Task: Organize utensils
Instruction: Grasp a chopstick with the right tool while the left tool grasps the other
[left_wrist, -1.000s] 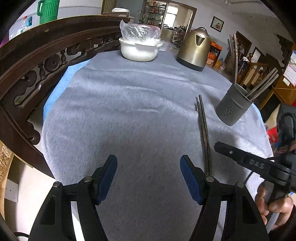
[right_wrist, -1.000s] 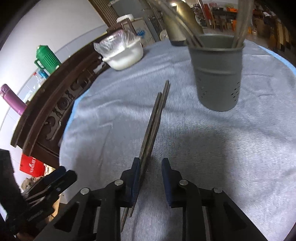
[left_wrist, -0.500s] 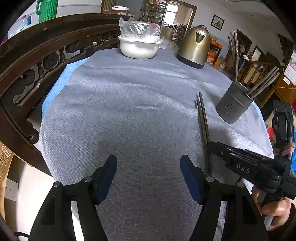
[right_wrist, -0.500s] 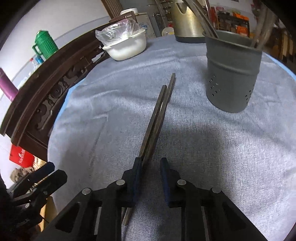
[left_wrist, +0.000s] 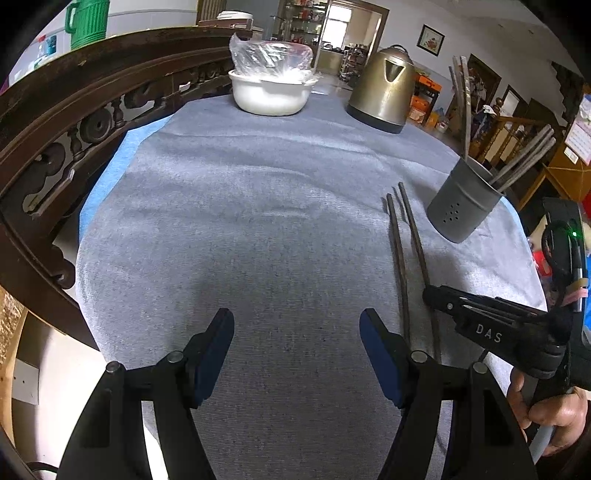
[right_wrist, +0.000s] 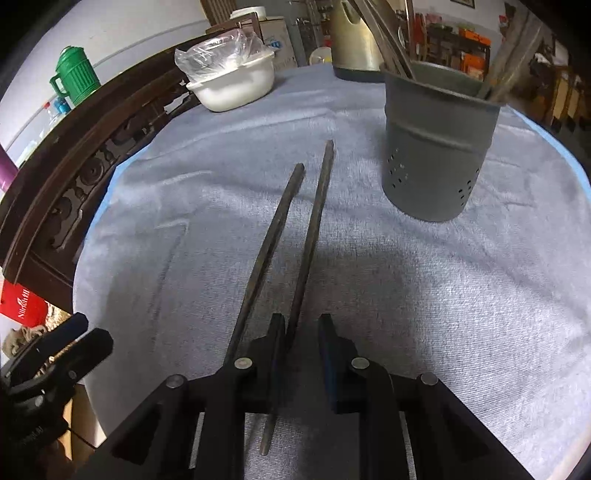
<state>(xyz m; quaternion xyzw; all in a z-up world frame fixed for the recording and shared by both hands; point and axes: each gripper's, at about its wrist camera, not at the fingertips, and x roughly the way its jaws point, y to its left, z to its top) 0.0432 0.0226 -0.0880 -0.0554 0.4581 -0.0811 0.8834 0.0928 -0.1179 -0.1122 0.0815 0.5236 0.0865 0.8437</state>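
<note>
Two dark, slim metal chopsticks (right_wrist: 295, 236) lie side by side on the grey cloth-covered worktop (right_wrist: 443, 295), tips fanned slightly apart, just left of the grey perforated metal utensil holder (right_wrist: 436, 155), which already has several chopsticks leaning in it.

Right hand-held gripper (right_wrist: 302, 332): down at the near ends, jaws narrow w/ a gap left. One chopstick runs between the blue pads, against the left pad; right pad isn't on it yet. The other chopstick passes outside, left of the gripper.

Left hand-held gripper (left_wrist: 296, 343): wide open, nothing in it, hangs over bare cloth to the left of the chopsticks.

White bowl w/ clear plastic wrap (left_wrist: 271, 92) and brass-coloured kettle (left_wrist: 384, 92) stand at the far edge.
</note>
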